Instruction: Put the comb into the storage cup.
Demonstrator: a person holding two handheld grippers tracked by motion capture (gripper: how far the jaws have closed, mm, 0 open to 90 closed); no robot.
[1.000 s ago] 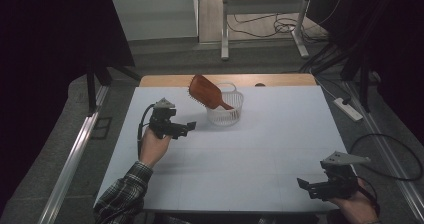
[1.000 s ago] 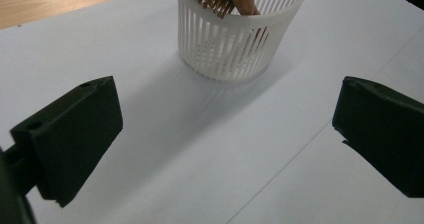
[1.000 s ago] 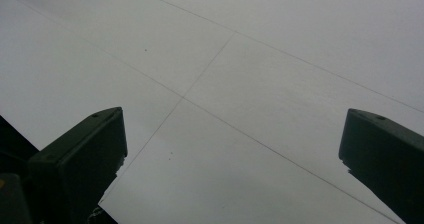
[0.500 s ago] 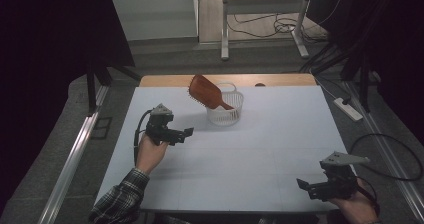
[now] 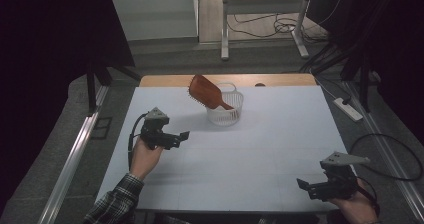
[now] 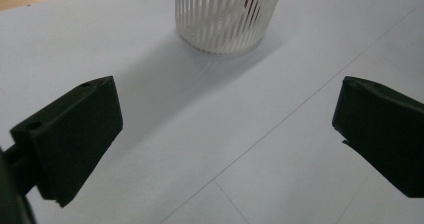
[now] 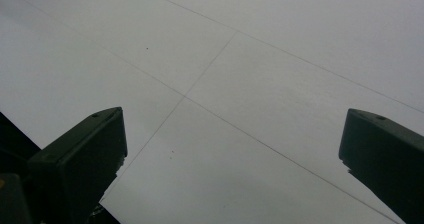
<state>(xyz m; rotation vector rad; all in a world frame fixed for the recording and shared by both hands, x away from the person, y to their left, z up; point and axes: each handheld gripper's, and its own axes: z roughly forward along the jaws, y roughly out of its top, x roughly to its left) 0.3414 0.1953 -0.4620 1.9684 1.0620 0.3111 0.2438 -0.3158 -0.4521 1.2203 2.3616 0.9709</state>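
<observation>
A brown hairbrush (image 5: pixel 206 92) leans in a white slatted basket (image 5: pixel 226 108) at the far middle of the white table (image 5: pixel 270 134). My left gripper (image 5: pixel 179 138) hovers left of the basket and nearer the person, jaws wide apart and empty. In the left gripper view the basket (image 6: pixel 226 14) stands ahead, beyond the gripper (image 6: pixel 225 134). My right gripper (image 5: pixel 307 188) is at the near right corner, open with nothing between its jaws. The right gripper view has the gripper (image 7: pixel 235 169) over bare table (image 7: pixel 260 74).
A wooden strip (image 5: pixel 280 79) runs along the table's far edge. A white power strip (image 5: pixel 348 109) lies on the floor at the right. Metal rails (image 5: pixel 75 154) flank the table on the left. Cables trail from each gripper.
My left gripper has drawn back from the basket toward the person and a little left. The right gripper has stayed in place. The hairbrush and basket are unmoved.
</observation>
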